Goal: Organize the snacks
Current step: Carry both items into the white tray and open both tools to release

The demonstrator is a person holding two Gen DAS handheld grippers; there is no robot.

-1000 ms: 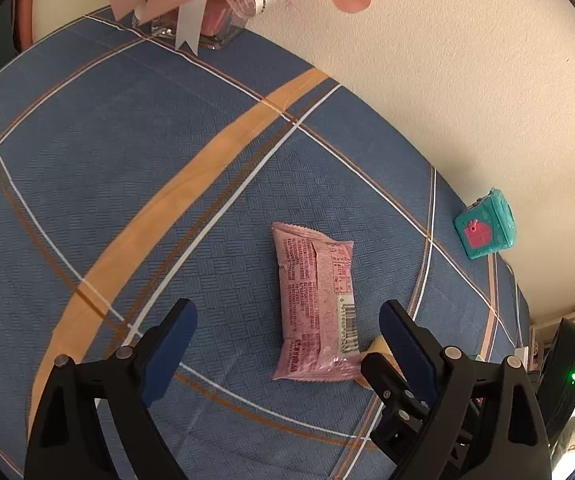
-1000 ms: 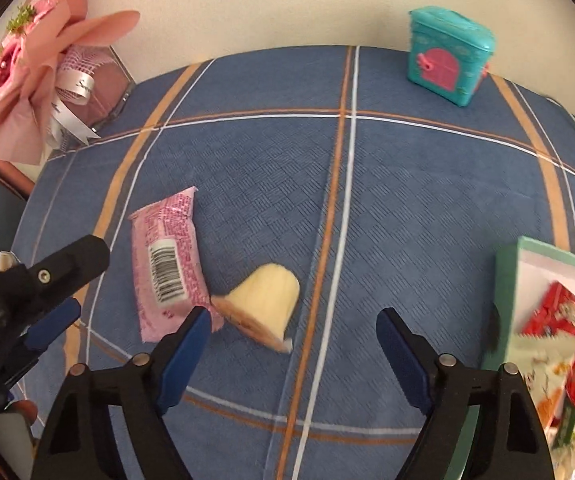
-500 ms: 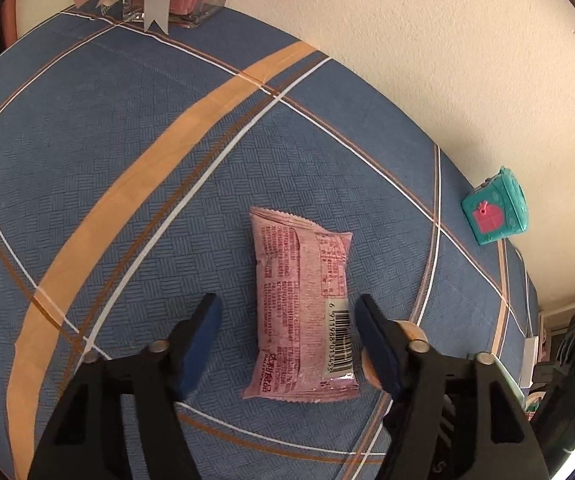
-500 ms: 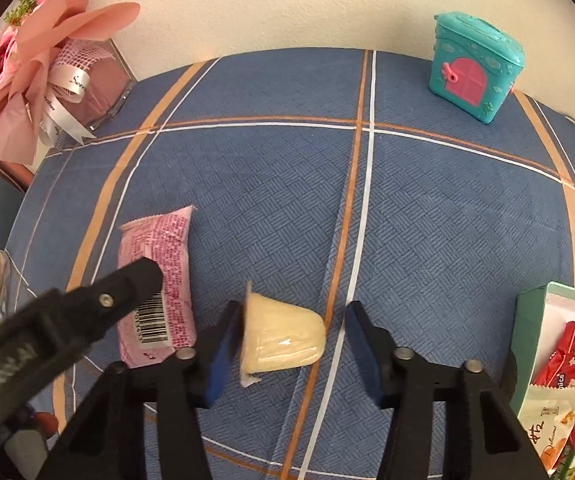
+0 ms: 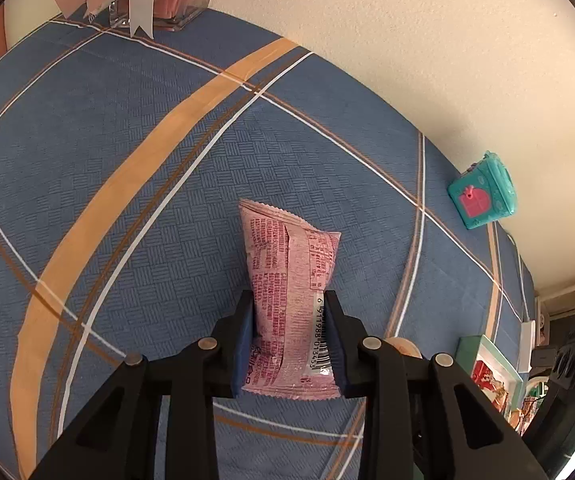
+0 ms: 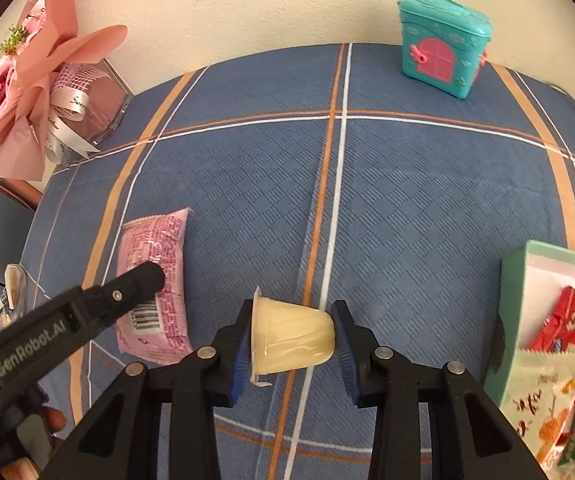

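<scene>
A: Pink wrapper (image 5: 291, 312) is getting pinched. The left gripper (image 5: 289, 344) has just been closing, and its jaws are now pressing both long edges of the packet, which is buckling a bit at the waist. It was lying flat between wide-open jaws 1 second ago.

B: Seeing the same on the right. The right gripper (image 6: 293, 344) has been closing too and is now clamping the pale yellow jelly cup (image 6: 291, 336) end to end, foil lid on 1 pad, base on the other. The cup is lying on its side.

A: Are both still sitting on the blue plaid cloth (image 5: 127, 200)?

B: Looks like it. Neither item is lifting yet. The far end of the packet is resting on the cloth, and so is the cup.

A: So 2 grasps are done and 2 lifts are pending. Where's the destination?

B: I'm guessing the green box (image 6: 527, 280) at the right edge, which is already holding red and pale snack packs. It's near the cup, and the packet is lying further off to the left.

A: Any risk?

B: The cup is tapering, so it's likely to squirt out of the pads if the squeeze is uneven. The packet is soft and could sag on the lift. The 2 grippers are also working close together, so collision is worth watching.
</scene>
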